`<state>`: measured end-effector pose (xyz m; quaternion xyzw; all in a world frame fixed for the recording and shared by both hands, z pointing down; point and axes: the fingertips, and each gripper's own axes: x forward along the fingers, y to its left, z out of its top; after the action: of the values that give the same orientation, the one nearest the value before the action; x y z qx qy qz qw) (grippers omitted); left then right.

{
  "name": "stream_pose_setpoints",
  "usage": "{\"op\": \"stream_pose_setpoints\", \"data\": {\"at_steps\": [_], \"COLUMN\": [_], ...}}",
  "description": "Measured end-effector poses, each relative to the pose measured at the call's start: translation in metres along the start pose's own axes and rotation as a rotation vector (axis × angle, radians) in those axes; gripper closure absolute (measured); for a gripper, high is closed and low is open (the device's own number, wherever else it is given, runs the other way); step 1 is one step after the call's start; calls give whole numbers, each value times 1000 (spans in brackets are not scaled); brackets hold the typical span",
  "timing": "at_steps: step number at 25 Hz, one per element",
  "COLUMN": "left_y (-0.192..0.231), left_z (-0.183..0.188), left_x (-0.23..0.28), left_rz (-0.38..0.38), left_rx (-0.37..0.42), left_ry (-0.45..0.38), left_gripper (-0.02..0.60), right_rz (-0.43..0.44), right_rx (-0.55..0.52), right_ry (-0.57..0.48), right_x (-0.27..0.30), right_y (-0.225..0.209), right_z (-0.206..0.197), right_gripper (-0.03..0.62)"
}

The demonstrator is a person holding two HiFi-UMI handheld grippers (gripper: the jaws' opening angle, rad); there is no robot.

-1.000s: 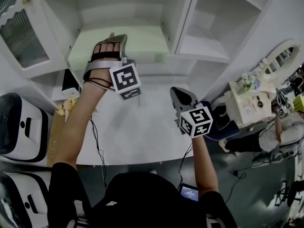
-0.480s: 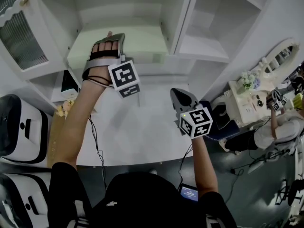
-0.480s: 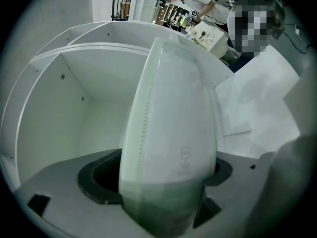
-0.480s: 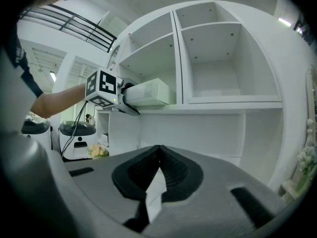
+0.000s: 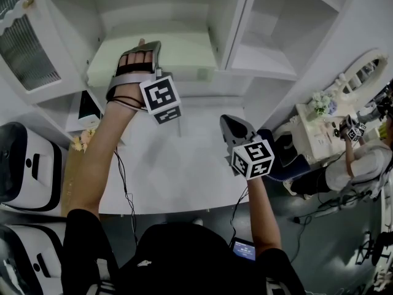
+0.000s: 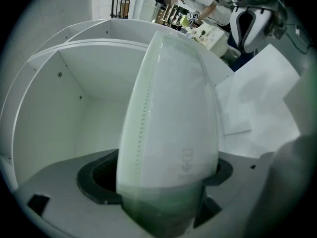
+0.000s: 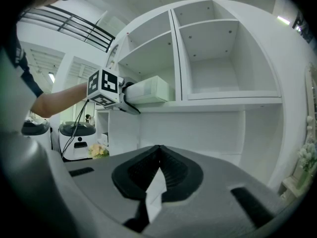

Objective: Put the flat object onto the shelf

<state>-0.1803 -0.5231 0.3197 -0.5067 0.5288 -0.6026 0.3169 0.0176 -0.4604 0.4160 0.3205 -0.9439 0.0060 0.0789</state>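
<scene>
Flat object (image 5: 184, 53), where is it?

On the shelf (image 5: 190, 91), in the left compartment of the white cabinet. It lies flat on the shelf floor, broad face up, and reaches right as far as the divider (image 5: 228, 29).

Which way does it point?

In the left gripper view it runs straight away from the jaws into the compartment, toward the back wall. So its long axis looks to lie front to back. From the head view it also spreads wide across the floor, so I can't be sure which side is longer.

And the left gripper (image 5: 146, 47)?

It reaches into that compartment over the object's left part, one jaw lying on top of the slab. The jaws have just been opening and now stand wide, let go. The object's near end sits between them, with a dark gap beside it on one side.

Any pinch on it?

None that I see. The near end fills most of the space between the jaws, nothing more.

The right gripper (image 5: 228, 119)?

Well apart from the shelf, over the white table (image 5: 184, 171) in front of the cabinet and pointing toward it. Its jaws are closed together at the tips. A thin white sliver shows in the seam behind the tips, and I cannot tell what it is.
</scene>
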Motion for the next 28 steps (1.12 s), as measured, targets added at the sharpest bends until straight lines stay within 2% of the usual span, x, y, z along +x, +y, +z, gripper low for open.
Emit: {"op": "stream_pose_setpoints", "data": {"at_steps": [6,11,28], "left_y": [-1,0,2], "left_z": [-1,4,0], "left_x": [-1,-9,-54], "left_rz": [13,19,51], "left_rx": [31,2,-52], "left_ry": [-10,-59,-150], "left_gripper": [174,173,175], "right_rz": [-3,-5,6], "right_rx": [2,1,-28], "right_ry": [6,6,5], "right_x": [-1,-4,-14], "right_y": [0,2,30], "right_z": [-4,-3,6], "right_gripper": [608,608,608]}}
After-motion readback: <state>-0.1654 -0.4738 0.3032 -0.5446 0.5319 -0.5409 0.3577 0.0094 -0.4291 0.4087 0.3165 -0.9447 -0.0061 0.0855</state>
